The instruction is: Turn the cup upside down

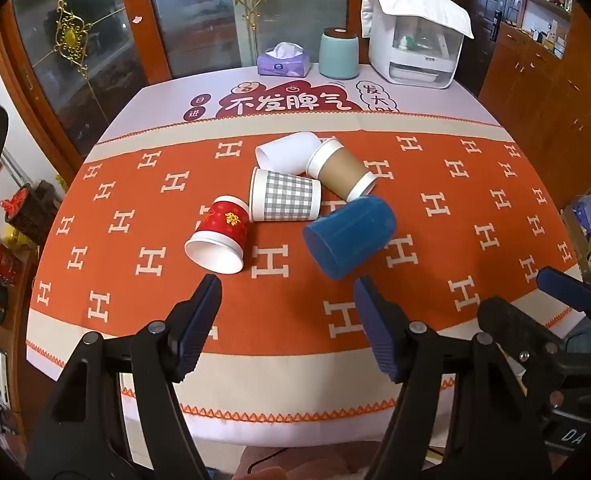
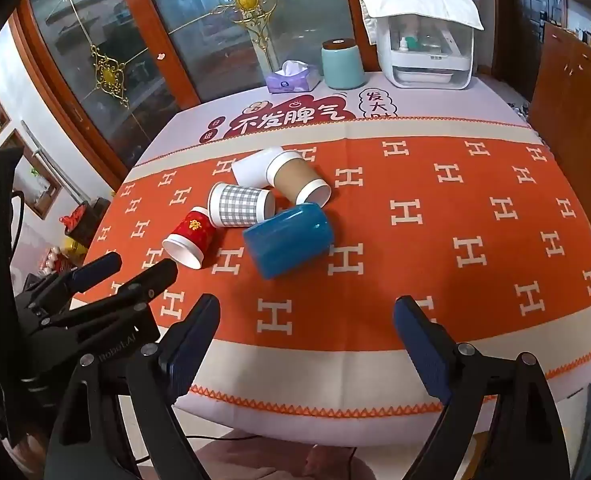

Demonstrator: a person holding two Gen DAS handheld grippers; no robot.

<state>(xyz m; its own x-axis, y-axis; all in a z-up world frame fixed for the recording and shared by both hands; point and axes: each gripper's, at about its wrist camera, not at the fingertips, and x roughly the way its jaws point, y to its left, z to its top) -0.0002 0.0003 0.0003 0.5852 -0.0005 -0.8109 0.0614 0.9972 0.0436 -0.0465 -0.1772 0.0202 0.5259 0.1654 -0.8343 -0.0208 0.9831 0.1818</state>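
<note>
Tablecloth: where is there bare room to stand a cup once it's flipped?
Bare orange cloth spreads right of the blue cup, out to the table edge. The near strip between that cup and the tongs is bare too. Crowded: the five-cup cluster from red cup to brown cup, some touching.

L tongs: I see jaws spread wide, nothing gripped | R tongs: jaws spread wide, nothing gripped | both level, side by side, pointing forward
</note>
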